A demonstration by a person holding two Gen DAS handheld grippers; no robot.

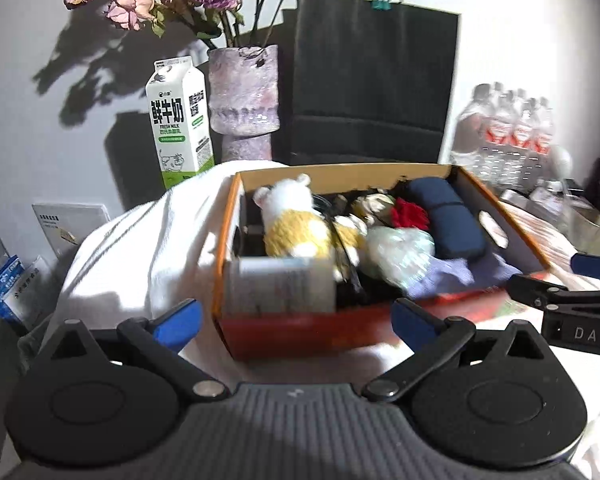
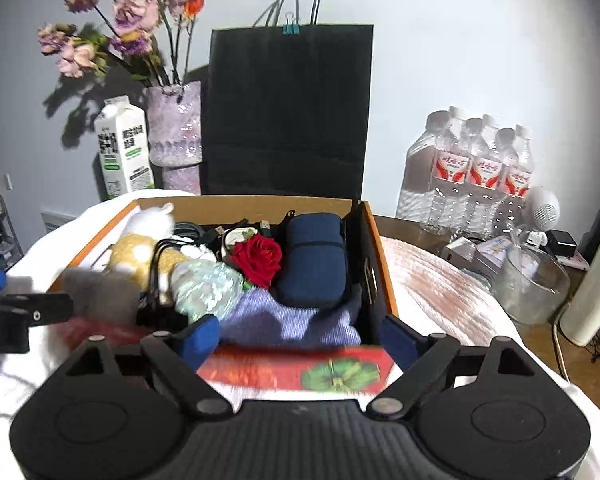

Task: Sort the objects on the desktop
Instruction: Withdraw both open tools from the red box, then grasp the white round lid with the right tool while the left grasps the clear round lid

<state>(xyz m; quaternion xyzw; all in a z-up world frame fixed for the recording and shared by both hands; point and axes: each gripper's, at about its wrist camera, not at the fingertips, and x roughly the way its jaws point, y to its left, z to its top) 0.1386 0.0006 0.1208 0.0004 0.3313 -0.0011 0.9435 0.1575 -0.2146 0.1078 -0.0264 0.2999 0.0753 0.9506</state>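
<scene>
An orange-rimmed cardboard box with a red front stands on a white cloth. Inside lie a white and yellow plush toy, a red rose, a navy pouch, a lilac cloth, a shiny wrapped bundle, black cables and a pale container. My left gripper is open just before the box's front wall, gripping nothing. My right gripper is open at the box's near right corner, also gripping nothing. Each gripper shows at the edge of the other's view.
Behind the box stand a milk carton, a purple vase of dried flowers and a black paper bag. To the right are packed water bottles, a glass bowl and small boxes. The white cloth drapes left.
</scene>
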